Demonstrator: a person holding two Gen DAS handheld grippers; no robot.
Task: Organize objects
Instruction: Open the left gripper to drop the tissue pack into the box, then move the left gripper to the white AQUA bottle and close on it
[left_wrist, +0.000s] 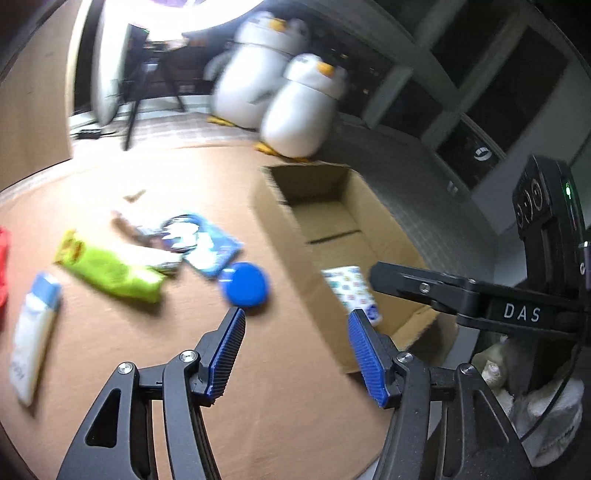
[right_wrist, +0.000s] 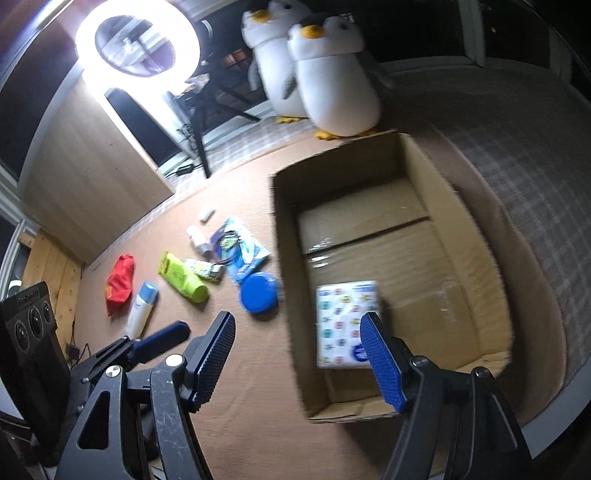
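The left gripper (left_wrist: 295, 325) hangs over the brown mat (left_wrist: 184, 369) with its blue pads spread wide and nothing between them. Just ahead of its left pad lies a round blue lid (left_wrist: 244, 284). Beyond that, to the left, lie a blue card pack (left_wrist: 207, 243), a green pouch (left_wrist: 110, 269) whose long axis runs from far left to near right, and a white tube (left_wrist: 33, 332) with a light blue cap (left_wrist: 46, 290), its long axis pointing away from the tool, cap at the far end. A red bag (left_wrist: 3, 266) shows at the far left edge. Print on the tube and pouch is too blurred to read.

Ahead and right of the left gripper stands the open box (left_wrist: 332, 214), its long axis running away from the tool. A white packet (left_wrist: 351, 288) with small coloured prints lies flat on its floor at the near end, just past the right pad. The right gripper's (right_wrist: 297, 332) arm crosses the left view at right and bears the letters "DAS".

The right gripper is also spread wide and empty; its left pad is over the mat, its right pad over the box (right_wrist: 369, 229). The packet (right_wrist: 343, 317) lies just ahead of the right pad, long axis pointing away; its blue round mark cannot be read. The lid (right_wrist: 258, 293) sits ahead of the left pad, touching nothing of the box.

Two plush penguins (right_wrist: 332, 81) stand beyond the box's far end, and a ring light (right_wrist: 136, 40) glows far left.
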